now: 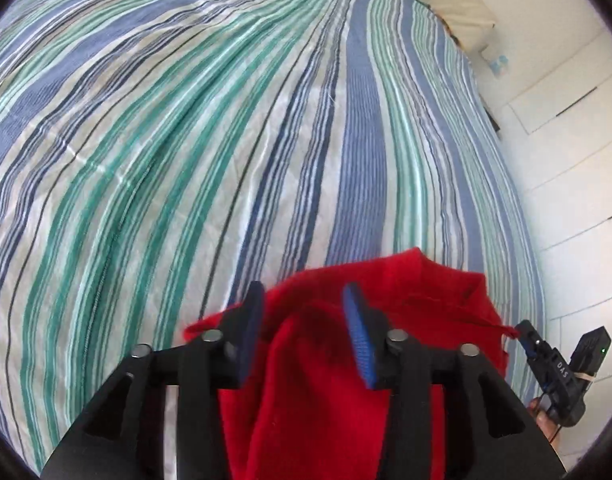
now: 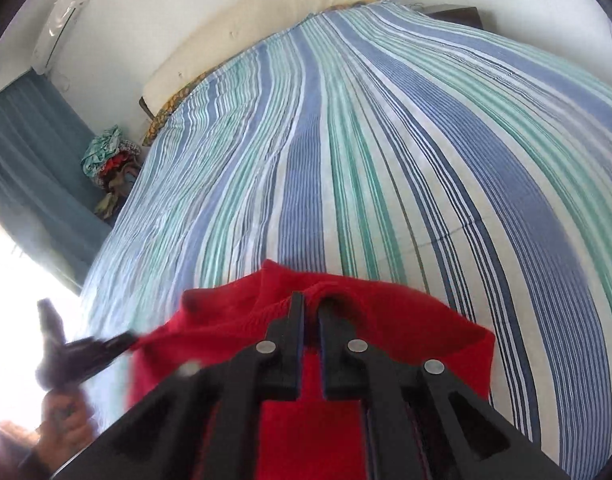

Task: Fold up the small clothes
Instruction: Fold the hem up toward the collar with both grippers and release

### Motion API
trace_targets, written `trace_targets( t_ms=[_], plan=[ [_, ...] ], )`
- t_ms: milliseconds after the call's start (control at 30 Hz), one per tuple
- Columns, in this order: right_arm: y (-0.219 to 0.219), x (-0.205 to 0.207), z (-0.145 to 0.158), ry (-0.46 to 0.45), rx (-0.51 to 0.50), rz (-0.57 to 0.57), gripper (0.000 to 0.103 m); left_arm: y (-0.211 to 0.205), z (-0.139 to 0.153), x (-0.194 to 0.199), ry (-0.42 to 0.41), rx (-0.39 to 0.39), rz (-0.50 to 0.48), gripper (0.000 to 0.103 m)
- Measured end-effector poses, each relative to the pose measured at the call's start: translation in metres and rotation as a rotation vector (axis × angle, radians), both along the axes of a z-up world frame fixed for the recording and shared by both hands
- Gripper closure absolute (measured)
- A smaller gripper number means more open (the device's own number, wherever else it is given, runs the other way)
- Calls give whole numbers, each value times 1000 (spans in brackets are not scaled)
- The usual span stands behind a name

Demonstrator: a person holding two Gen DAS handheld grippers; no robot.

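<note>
Left wrist view: the left tool (image 1: 306,332) has its two blue-padded fingers (image 1: 360,336) set apart, with a raised fold of the red garment (image 1: 386,292) lying in the gap between them. Neither pad is pressed against the cloth. The garment is a red knit, bunched over the near edge of the bed (image 1: 225,120), which carries a cover striped in blue, green and white. At the lower right of this view, the right tool (image 1: 524,338) is seen from the side with its tip at a corner of the garment; a thin red edge stretches to that tip.

Right wrist view: the right tool (image 2: 310,320) has its fingers brought nearly together, with only a narrow slot between them. A ridge of the garment (image 2: 386,312) passes into that slot at the fingertips, so the tool is clamped on the cloth. The ribbed edge of the knit shows just left of the fingers. At the lower left, the left tool (image 2: 117,342) appears blurred, with its tip touching the left corner of the garment; the person's hand (image 2: 63,408) grips its handle.

Beyond the garment, the striped cover runs up to a cream headboard (image 2: 245,28). A heap of mixed clothes (image 2: 109,160) sits beside the bed near a blue curtain (image 2: 29,152).
</note>
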State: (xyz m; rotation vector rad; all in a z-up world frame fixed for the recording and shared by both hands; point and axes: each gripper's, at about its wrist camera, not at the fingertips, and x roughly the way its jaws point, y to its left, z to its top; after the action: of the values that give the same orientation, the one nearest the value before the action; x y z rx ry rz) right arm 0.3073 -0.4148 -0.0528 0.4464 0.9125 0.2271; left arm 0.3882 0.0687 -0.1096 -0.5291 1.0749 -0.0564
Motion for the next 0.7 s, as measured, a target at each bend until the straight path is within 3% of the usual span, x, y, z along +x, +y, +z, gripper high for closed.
trace_targets(
  t_ms=[67,100,233,367,433,500,567,633,700],
  plan=[
    [-6,6,-7,3,-39,-46,45,13,8,-4,-33,40,31,29],
    [-11,6,-6,-9,-34,-65,40,19,12,-9,-48,56,39,29],
    [-20,-7,7,-65,-33,-27,40,22,32,-39,-141,112,21,29],
    [14,-42,27,-128,-45,229,41,-25,42,-88,-260,156,-203,27],
    [35,-64,23,-117,-49,357,41,-55,21,-104,-222,216,-311,19],
    [46,-80,5,-56,-72,440,41,-74,-12,-112,-122,321,-372,16],
    [42,-92,-23,24,-197,445,44,-72,-39,-119,-35,380,-362,17],
    [23,-105,-47,71,-352,381,56,-59,-37,-135,-62,338,-321,17],
    [4,-121,-39,39,-365,328,55,-50,-27,-157,-79,307,-274,16]
  ],
)
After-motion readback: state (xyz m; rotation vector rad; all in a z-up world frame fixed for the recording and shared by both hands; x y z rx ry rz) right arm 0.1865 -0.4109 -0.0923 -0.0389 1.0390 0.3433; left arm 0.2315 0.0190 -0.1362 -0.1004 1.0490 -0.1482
